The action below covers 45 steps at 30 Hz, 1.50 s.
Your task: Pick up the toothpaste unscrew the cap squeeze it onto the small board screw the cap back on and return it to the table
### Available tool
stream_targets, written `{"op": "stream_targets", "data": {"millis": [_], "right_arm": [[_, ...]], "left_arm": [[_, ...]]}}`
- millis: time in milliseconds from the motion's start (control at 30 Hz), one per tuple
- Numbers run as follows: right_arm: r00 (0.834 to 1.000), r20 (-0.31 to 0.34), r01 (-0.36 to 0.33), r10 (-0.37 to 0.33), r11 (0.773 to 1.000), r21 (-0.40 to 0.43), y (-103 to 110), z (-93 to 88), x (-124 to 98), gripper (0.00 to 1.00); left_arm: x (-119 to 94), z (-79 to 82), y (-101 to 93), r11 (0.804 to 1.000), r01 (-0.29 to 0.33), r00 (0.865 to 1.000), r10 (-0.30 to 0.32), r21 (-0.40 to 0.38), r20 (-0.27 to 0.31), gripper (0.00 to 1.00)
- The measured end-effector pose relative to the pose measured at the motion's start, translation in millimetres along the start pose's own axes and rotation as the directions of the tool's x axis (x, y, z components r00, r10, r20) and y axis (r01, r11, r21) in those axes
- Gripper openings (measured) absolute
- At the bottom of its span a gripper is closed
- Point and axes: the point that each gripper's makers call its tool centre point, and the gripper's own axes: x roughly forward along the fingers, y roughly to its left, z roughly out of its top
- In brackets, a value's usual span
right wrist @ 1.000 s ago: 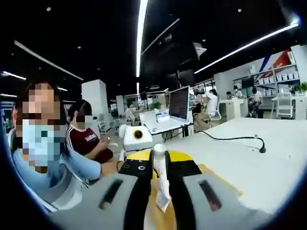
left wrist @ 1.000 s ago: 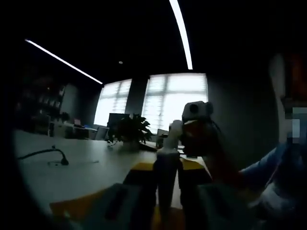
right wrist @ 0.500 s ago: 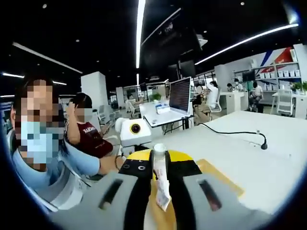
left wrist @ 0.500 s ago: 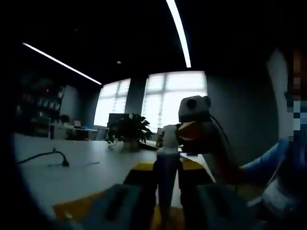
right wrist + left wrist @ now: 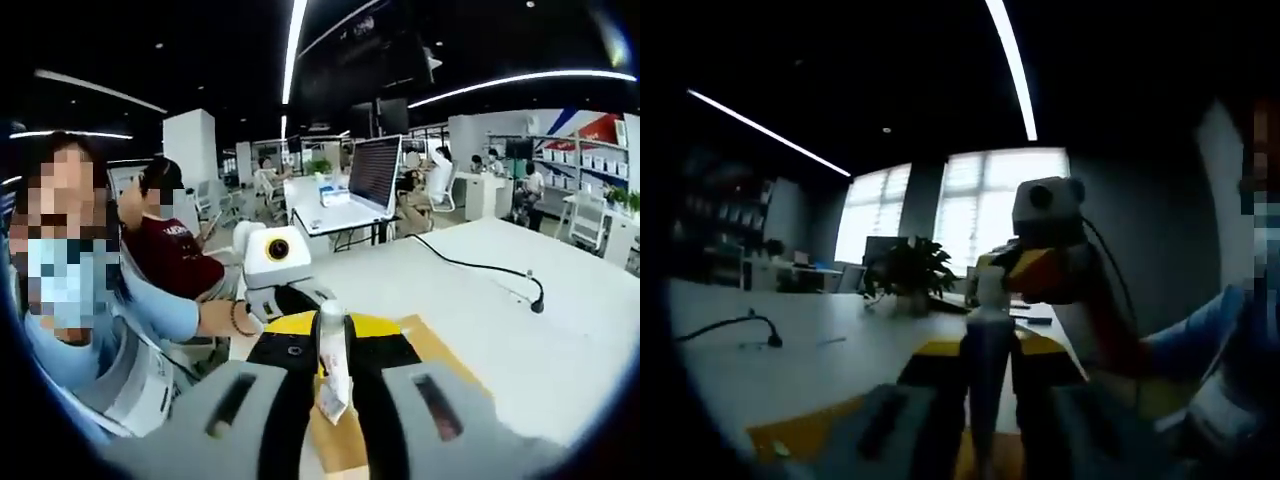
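In the left gripper view, the left gripper (image 5: 985, 400) is clenched on the toothpaste tube (image 5: 983, 385), which stands upright between the two jaws with its white cap end (image 5: 990, 285) pointing up and away from the camera. The right gripper (image 5: 1025, 275) comes in from the right and sits at the cap end of the tube; whether its jaws touch the cap cannot be told here. Below lies a white table (image 5: 790, 365) with a yellow-brown board (image 5: 805, 430) on it, a black cable (image 5: 725, 325) to the left and a potted plant (image 5: 908, 272) farther back before bright windows. In the right gripper view, the right gripper (image 5: 333, 375) is closed around a thin white tube-shaped thing (image 5: 332, 365) held upright between its jaws, its lower end crumpled. The left gripper (image 5: 275, 270) shows just beyond, held by a person's hand (image 5: 215, 318). The board (image 5: 430, 345) lies under the jaws on the table (image 5: 500, 320), with the cable (image 5: 490, 272) to the right and a laptop (image 5: 365, 185) behind.
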Motion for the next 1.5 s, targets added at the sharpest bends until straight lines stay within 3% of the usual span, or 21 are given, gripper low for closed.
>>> {"op": "stream_targets", "data": {"millis": [233,400,467,600,733,967,1133,1300,1500], "right_arm": [[1.0,0.025,0.009,-0.008,0.999,-0.039,-1,-1.7,0,0.12],[0.983,0.179,-0.031,0.031,1.0,-0.002,1,11.0,-7,0.23],[0.979,0.203,-0.001,0.0,1.0,0.005,-8,9.2,-11,0.29],[0.98,0.197,0.039,-0.035,0.999,-0.017,-18,-2.2,-10,0.27],[0.964,0.26,-0.058,0.059,0.998,-0.009,-9,1.8,-8,0.26],[0.96,0.274,-0.052,0.055,0.998,-0.019,-13,5.7,-3,0.24],[0.948,0.296,-0.111,0.12,0.993,-0.047,-5,8.1,-2,0.11],[0.949,0.31,-0.046,0.064,0.997,-0.066,-5,8.2,-1,0.11],[0.96,0.279,-0.026,0.031,0.999,-0.022,-6,8.6,-1,0.11]], "left_arm": [[0,-0.1,2.4,1.0,-0.011,1.0,0.011,-0.003,0.0,0.16],[-1,0.9,7.1,1.0,-0.019,1.0,0.019,-0.016,0.004,0.16],[-1,1.0,8.5,0.999,-0.022,1.0,0.022,-0.024,0.006,0.16],[-1,1.2,8.5,0.999,-0.024,1.0,0.024,-0.027,0.007,0.16],[0,0.8,6.5,1.0,-0.02,1.0,0.02,-0.024,0.007,0.16],[-1,1.5,5.1,1.0,-0.015,1.0,0.015,-0.019,0.007,0.16],[-1,1.2,6.2,1.0,-0.024,1.0,0.024,-0.019,0.006,0.16],[-2,0.9,8.0,0.999,-0.034,0.999,0.034,-0.023,0.007,0.16],[-1,0.8,8.0,0.999,-0.033,0.999,0.034,-0.026,0.007,0.16]]}}
